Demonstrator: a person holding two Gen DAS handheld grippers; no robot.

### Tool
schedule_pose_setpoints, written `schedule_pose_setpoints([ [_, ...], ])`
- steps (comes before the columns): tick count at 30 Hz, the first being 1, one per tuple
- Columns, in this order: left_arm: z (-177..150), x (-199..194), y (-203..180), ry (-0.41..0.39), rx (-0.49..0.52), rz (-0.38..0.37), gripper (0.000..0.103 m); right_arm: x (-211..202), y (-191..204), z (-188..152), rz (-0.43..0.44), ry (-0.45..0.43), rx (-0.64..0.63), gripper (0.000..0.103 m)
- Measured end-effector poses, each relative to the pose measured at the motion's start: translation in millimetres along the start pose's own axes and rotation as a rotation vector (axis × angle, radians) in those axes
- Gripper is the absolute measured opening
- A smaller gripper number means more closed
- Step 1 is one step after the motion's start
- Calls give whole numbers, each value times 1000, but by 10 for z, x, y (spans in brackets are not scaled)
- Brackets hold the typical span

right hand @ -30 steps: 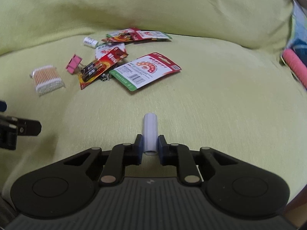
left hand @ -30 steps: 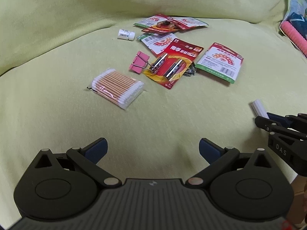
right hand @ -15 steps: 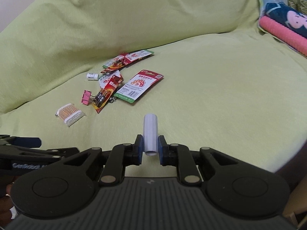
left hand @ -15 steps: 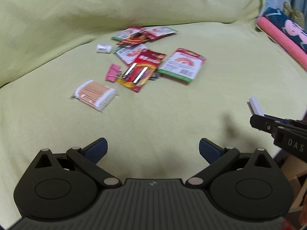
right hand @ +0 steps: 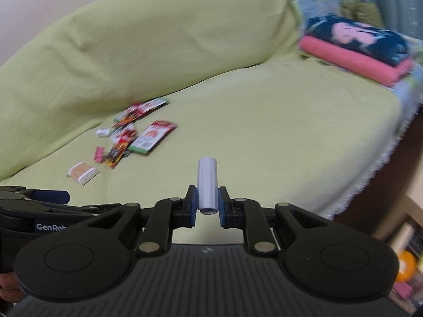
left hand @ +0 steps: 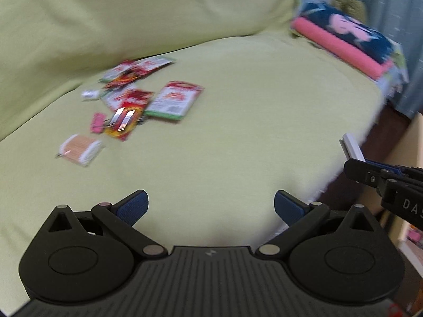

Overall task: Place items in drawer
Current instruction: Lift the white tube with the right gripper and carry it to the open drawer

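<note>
The right gripper [right hand: 207, 207] has its two blue-padded fingers [right hand: 192, 206] pinched on a small white tube [right hand: 207, 185], which sticks straight out ahead of them above the yellow-green sofa cover [right hand: 264, 137]. The left gripper [left hand: 211, 206] carries nothing, its fingers [left hand: 132, 206] spread wide over the same cover [left hand: 238, 145]. In the left wrist view the right gripper [left hand: 355, 162] reaches in from three o'clock with the tube [left hand: 353, 146] poking out of its tip, out past the sofa's edge. The other items lie in a loose cluster on the seat, well apart from both grippers: toward ten o'clock in the right wrist view, a pack of cotton swabs [right hand: 83, 175] nearest, then a pink binder clip [right hand: 99, 154], a red battery pack [right hand: 117, 153], a green-edged card pack [right hand: 153, 137], a small white bottle [right hand: 102, 132] and more red packets [right hand: 140, 109] behind, all blurred. At two o'clock a folded pink and dark blue blanket [right hand: 357, 50] lies at the sofa's far end. No drawer can be made out in either view.
</note>
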State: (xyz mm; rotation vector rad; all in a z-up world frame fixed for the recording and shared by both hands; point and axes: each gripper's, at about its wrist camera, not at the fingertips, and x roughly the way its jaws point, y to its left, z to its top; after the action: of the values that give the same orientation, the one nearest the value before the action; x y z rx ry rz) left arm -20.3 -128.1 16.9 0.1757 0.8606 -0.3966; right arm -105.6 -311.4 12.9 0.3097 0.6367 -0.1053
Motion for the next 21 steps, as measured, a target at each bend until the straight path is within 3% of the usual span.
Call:
schedule_pose_setpoints([
  [11,-111,-136,-951,4,214,-212,102,-908,-520,-336,-207,-90,144,14],
  [21,-275,-196,-1609,20,337,-292,102,-1331,-1008,-711,-308,-95,247,14],
])
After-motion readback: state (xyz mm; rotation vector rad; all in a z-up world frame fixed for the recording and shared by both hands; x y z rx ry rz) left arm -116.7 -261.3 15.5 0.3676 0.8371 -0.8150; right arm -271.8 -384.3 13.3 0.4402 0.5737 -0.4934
